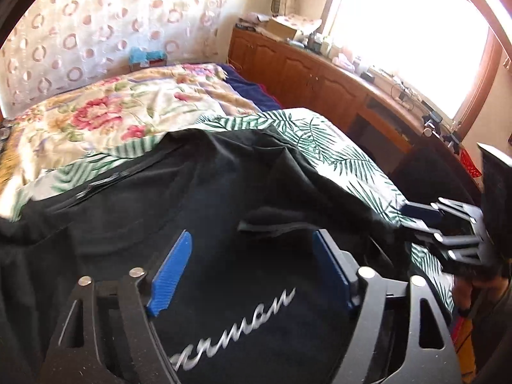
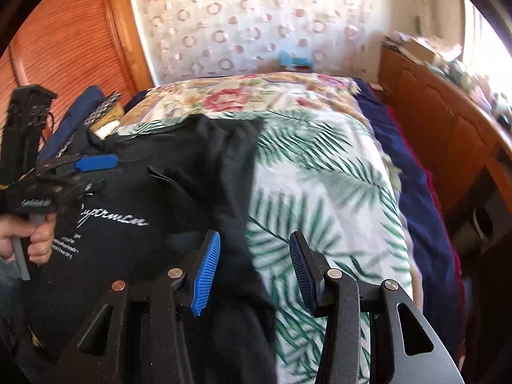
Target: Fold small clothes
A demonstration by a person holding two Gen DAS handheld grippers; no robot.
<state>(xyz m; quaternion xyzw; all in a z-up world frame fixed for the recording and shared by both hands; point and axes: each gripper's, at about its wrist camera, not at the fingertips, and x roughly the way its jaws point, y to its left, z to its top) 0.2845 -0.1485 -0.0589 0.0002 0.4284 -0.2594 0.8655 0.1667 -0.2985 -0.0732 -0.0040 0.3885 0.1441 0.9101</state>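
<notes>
A black garment (image 1: 204, 204) with silver script lettering lies spread on the palm-leaf sheet (image 1: 326, 140) of the bed. It also shows in the right wrist view (image 2: 179, 185). My left gripper (image 1: 252, 243) is open, hovering just above the lettered part, nothing between its blue pads (image 1: 172, 272). My right gripper (image 2: 254, 243) is open over the garment's right edge, where black cloth meets the sheet (image 2: 320, 192). The right gripper also shows at the right of the left wrist view (image 1: 416, 214), and the left one at the left of the right wrist view (image 2: 96, 163).
A floral quilt (image 1: 121, 108) covers the far half of the bed. A blue blanket (image 2: 409, 172) runs along its right side, next to a wooden cabinet (image 1: 307, 73) with clutter under a bright window. A wooden shutter door (image 2: 64, 51) stands at the left.
</notes>
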